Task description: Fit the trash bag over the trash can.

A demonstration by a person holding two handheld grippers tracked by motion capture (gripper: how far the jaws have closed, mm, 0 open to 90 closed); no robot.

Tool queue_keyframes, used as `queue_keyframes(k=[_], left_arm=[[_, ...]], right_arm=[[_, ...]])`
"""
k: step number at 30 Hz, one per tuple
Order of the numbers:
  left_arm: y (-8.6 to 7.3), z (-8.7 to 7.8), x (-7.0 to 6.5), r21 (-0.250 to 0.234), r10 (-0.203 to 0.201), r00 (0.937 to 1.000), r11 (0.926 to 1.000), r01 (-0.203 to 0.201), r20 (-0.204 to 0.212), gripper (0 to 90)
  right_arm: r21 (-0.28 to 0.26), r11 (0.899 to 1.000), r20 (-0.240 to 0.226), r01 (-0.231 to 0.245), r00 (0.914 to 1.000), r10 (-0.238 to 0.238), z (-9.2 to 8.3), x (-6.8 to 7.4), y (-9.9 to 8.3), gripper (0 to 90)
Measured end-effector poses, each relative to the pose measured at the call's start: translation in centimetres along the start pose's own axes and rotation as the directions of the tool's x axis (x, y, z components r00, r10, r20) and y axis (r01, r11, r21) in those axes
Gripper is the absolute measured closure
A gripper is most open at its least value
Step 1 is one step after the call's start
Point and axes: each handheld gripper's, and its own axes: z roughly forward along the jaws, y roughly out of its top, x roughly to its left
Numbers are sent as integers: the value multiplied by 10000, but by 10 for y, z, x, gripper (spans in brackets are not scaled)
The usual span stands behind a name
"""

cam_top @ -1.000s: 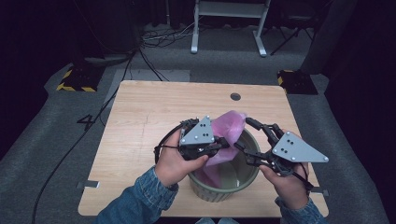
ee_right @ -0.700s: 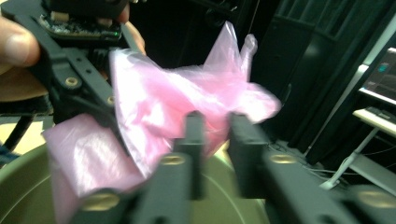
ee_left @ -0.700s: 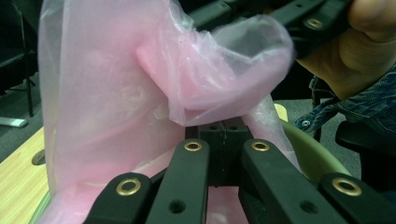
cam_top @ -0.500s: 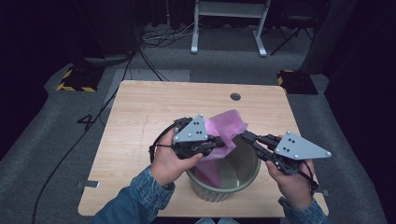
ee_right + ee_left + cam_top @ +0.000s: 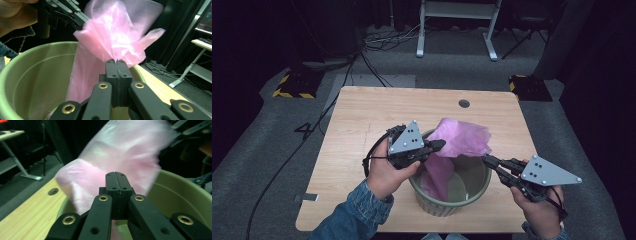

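You are clamping the left gripper (image 5: 438,145) on the pink bag (image 5: 462,140) — in the left gripper view its jaws are meeting flat with only the thin film pinched between them, and the plastic is billowing up and away just beyond the tips. The right gripper (image 5: 486,159) is doing the same from the opposite side: its jaws have just been closing, and in the right gripper view they are pressed together with a gathered fold of the bag's edge rising straight out of the seam. So both grippers are grasping the bag, one on each side of its mouth.

From those two pinch points the bag is hanging down into the green bin (image 5: 478,190), which is sitting directly below and between your grippers, near your edge of the bench (image 5: 362,115). The upper part of the bag is bunched above the far rim, just ahead of the left gripper; the lower part is trailing down inside the bin, along its left wall as the right gripper view shows it.

You are lining the bin, by the look of it, and you are at the stage of opening the bag's mouth. The next move is calling for you to draw the two grippers apart — spreading the film without letting it slip — then to bring each edge outward over the rim nearest that gripper and fold it down. Watch the thin film; a hard pull is likely to tear it or tip the bin.
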Motion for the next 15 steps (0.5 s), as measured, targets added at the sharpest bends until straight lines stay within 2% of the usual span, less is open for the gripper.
queue_keyframes(k=[4, 5, 6, 7, 8, 9, 13, 15], left_arm=[[1, -1, 0, -386, 44, 10000, 9992, -41, 69, 900], [1, -1, -2, -561, -6, 9999, 9984, 15, 156, 717], [2, -1, -4, -615, 40, 9997, 9981, -24, 261, 630], [3, 0, -7, -641, 98, 9994, 9979, -76, 337, 630], [5, 0, -12, -747, 254, 9990, 9969, -227, 356, 467], [6, 0, -14, -790, 329, 9988, 9964, -299, 371, 467], [11, 0, -26, -812, 486, 9964, 9958, -430, 691, 344], [13, 0, -30, -799, 609, 9945, 9953, -541, 853, 313]], right_arm=[[-14, 10000, 116, -91, 9999, 91, -3, -2, 1, 900], [-10, 10000, 152, -88, 9998, 89, -2, -3, 2, 900], [-13, 9999, 189, -112, 9998, 112, -2, -2, 2, 900], [-13, 9999, 189, -112, 9998, 112, -2, -2, 2, 900], [-21, 9999, 232, -156, 9996, 156, 1, -1, 4, 900], [-21, 9999, 232, -156, 9996, 156, 1, -1, 4, 900], [-12, 9998, 354, -180, 9992, 180, 6, 0, 9, 900], [59, 9997, 487, -229, 9986, 226, 8, 1, 11, 900]])
